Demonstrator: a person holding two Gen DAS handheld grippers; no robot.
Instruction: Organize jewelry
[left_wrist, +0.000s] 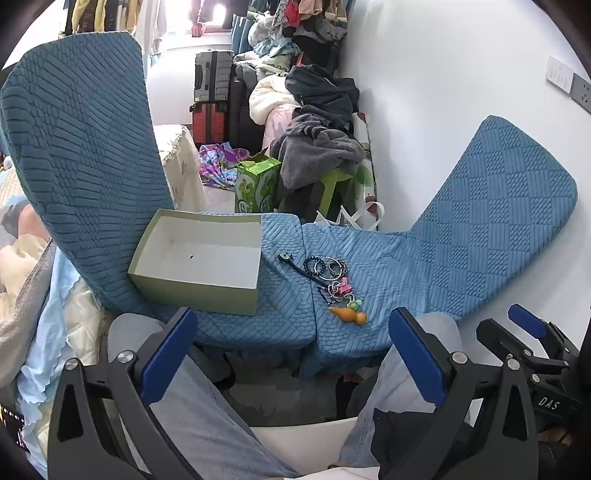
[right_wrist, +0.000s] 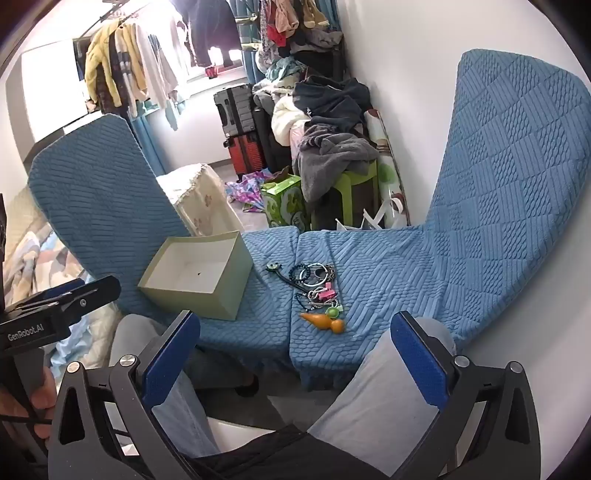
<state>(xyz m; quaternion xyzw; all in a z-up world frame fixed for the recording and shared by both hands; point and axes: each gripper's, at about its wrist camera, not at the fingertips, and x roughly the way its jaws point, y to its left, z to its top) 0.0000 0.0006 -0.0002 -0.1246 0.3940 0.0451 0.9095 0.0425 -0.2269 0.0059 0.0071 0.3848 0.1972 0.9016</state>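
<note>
Nearest the cameras, the left hand-held gripper (left_wrist: 291, 354) has its blue-padded black jaws spread wide with nothing between them but the view of the person's knees in pale grey-blue trousers (left_wrist: 207, 398). The right hand-held gripper (right_wrist: 295, 354) is likewise gaping wide and holds nothing; it hangs above the same knees, and in the left wrist view it shows at the lower right edge.

Just beyond the knees are two chair seats covered in textured blue fabric (left_wrist: 280, 321), pushed together side by side, their backrests leaning away to the left and right. On the right seat, near the seam, lies an orange gourd-shaped wooden charm (left_wrist: 349, 315). Touching it on the far side is a small heap of jewelry (left_wrist: 334, 280): beaded bracelets, silver rings, a pink piece and a green bead, with a dark cord ending in a small round charm (left_wrist: 285, 256) reaching across the seam.

On the left seat, well apart from the heap, stands an open pale green cardboard box with a white interior (left_wrist: 192, 291), empty except for a tiny dark speck.

Farther back are a green carton (left_wrist: 256, 188), suitcases and piled clothes along the white wall.
</note>
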